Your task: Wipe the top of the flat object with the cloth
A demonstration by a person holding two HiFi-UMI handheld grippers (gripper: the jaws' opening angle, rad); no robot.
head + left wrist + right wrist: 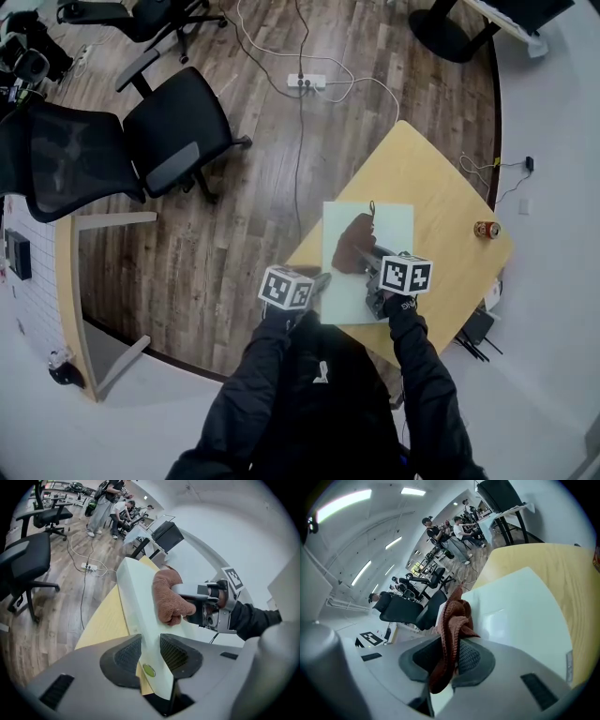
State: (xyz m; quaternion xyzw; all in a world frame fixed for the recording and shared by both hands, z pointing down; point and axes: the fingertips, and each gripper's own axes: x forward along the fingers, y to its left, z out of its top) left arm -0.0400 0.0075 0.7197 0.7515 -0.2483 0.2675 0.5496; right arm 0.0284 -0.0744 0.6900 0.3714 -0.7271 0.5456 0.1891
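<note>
Both pairs of jaws are closed: the left gripper (150, 646) pinches the board (136, 597) edge between its fingers, and the right gripper (451, 658) grips the cloth (452, 616), bunched ahead of its fingers on the board. This looks like the wiping step; next, drag the cloth across with the board steadied.

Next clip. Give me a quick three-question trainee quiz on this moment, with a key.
1. True or false: the right tongs are shut on the brown cloth.
2. What do the left tongs grip? A) the edge of the pale flat board B) a chair C) nothing
3. Fill in: in the head view, a small ___ stands on the wooden table near its right corner.
Key: 1 true; 2 A; 3 can.
</note>
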